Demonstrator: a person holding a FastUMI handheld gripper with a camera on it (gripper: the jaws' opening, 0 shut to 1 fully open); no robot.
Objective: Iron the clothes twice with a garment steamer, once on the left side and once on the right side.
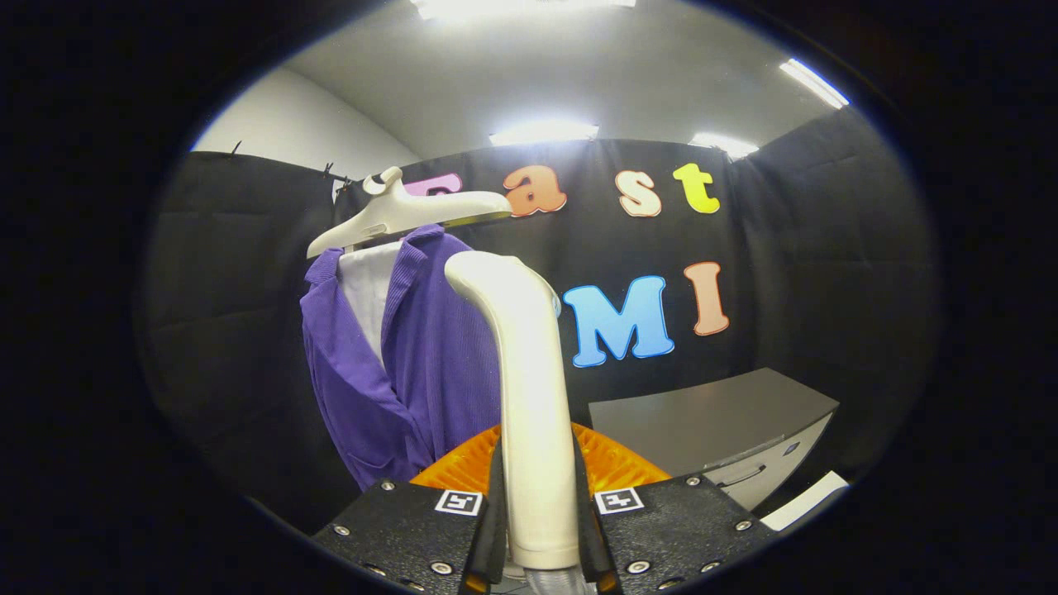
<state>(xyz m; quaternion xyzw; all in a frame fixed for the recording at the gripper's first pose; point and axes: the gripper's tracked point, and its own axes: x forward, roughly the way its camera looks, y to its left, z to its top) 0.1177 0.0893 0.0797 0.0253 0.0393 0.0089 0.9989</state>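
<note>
Between the fingers (539, 529) the cream handle of the garment steamer (529, 397) is pinched from both sides and held upright, its curved head bent toward the clothes. Square black-and-white markers are fixed on the finger blocks; no readable brand is seen. Behind the handle an orange ribbed base (612, 463) is glimpsed. Beyond, a purple jacket (413, 355) over white fabric is hung on a white hanger (405, 215). A grey worktop (711, 421) is seen farther off.
</note>
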